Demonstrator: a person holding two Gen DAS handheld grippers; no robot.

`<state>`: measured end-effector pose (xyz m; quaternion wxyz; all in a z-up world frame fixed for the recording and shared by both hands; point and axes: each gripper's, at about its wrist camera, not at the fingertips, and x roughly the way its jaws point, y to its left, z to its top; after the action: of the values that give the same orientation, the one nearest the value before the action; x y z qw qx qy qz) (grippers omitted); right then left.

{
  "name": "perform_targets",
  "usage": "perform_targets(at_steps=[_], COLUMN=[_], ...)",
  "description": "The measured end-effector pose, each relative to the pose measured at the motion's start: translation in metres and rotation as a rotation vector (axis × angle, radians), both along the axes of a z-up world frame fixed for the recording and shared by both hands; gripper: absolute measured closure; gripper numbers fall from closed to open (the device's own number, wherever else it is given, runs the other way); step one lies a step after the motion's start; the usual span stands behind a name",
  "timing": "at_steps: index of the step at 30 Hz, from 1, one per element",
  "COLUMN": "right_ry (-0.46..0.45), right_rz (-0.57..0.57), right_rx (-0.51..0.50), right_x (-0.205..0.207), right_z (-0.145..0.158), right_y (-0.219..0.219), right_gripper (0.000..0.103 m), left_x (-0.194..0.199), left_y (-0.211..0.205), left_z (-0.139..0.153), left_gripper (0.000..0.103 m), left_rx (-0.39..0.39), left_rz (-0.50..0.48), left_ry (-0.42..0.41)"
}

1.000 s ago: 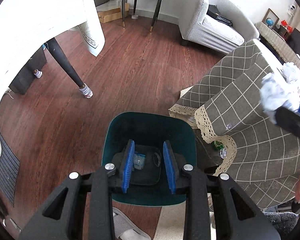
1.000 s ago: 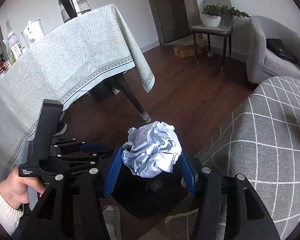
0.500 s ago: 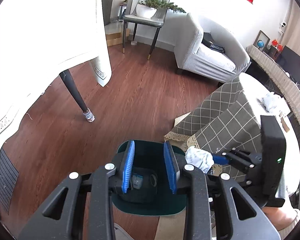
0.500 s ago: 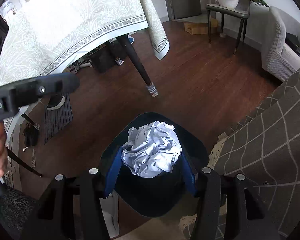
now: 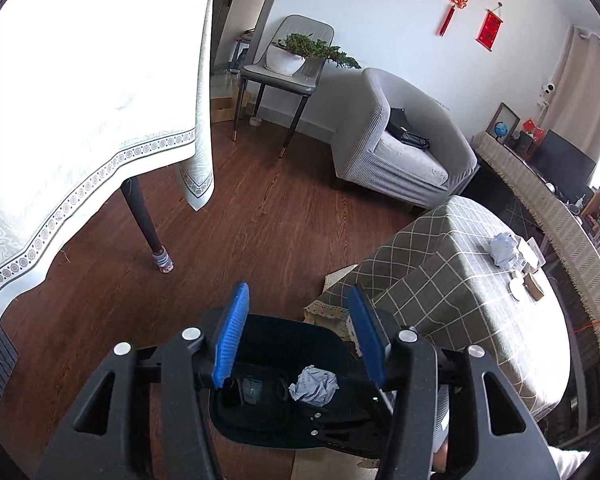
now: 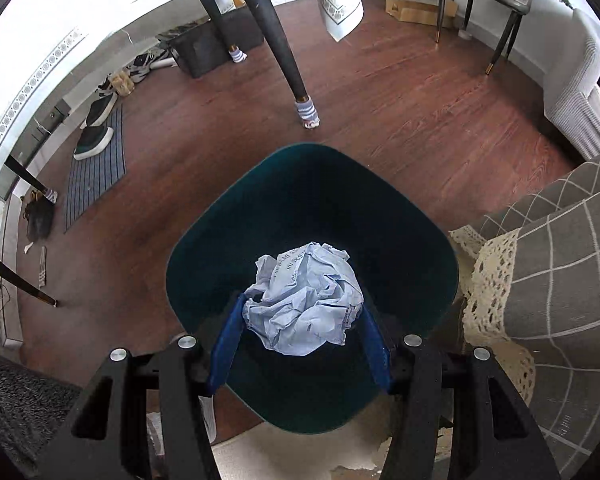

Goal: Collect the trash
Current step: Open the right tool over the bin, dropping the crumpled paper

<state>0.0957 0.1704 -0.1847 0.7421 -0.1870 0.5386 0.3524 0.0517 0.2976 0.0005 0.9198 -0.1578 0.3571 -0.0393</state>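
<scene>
My right gripper (image 6: 300, 314) is shut on a crumpled pale blue paper ball (image 6: 306, 304) and points steeply down into the mouth of a dark teal bin (image 6: 312, 184) on the wooden floor. In the left wrist view the same ball (image 5: 314, 386) hangs inside the bin (image 5: 260, 434), above small bits of trash (image 5: 252, 390) at the bottom. My left gripper (image 5: 298, 300) hovers above the bin's near side. Its blue pads are opening with nothing between them. A second crumpled paper (image 5: 504, 248) lies on the checked-cloth table (image 5: 440, 300) at the right.
A white-clothed dining table (image 5: 80, 100) with a dark leg (image 5: 148, 232) stands left of the bin. Behind are a grey armchair (image 5: 400, 152) and a chair carrying a potted plant (image 5: 296, 60). Slippers on a striped mat (image 6: 96, 160) lie under the dining table.
My left gripper has risen and tilted up from the bin, and its pads have spread apart. My right gripper has come down with the paper ball from table height to the bin's mouth.
</scene>
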Motion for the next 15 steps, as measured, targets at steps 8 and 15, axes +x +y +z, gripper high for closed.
perform_targets(at_steps=[8,15], right_ry=[0.037,0.025], right_rz=[0.007,0.003], right_rx=[-0.049,-0.022], right_x=[-0.007,-0.008], right_z=[-0.021,-0.011], right_y=[-0.002,-0.008], right_gripper=[0.032,0.032], left_x=[-0.005,-0.007], left_y=[0.002,-0.012], left_z=[0.010,0.018], left_gripper=[0.040,0.034], left_rx=[-0.044,-0.027], left_rz=[-0.010,-0.045], left_ry=[-0.048,-0.090])
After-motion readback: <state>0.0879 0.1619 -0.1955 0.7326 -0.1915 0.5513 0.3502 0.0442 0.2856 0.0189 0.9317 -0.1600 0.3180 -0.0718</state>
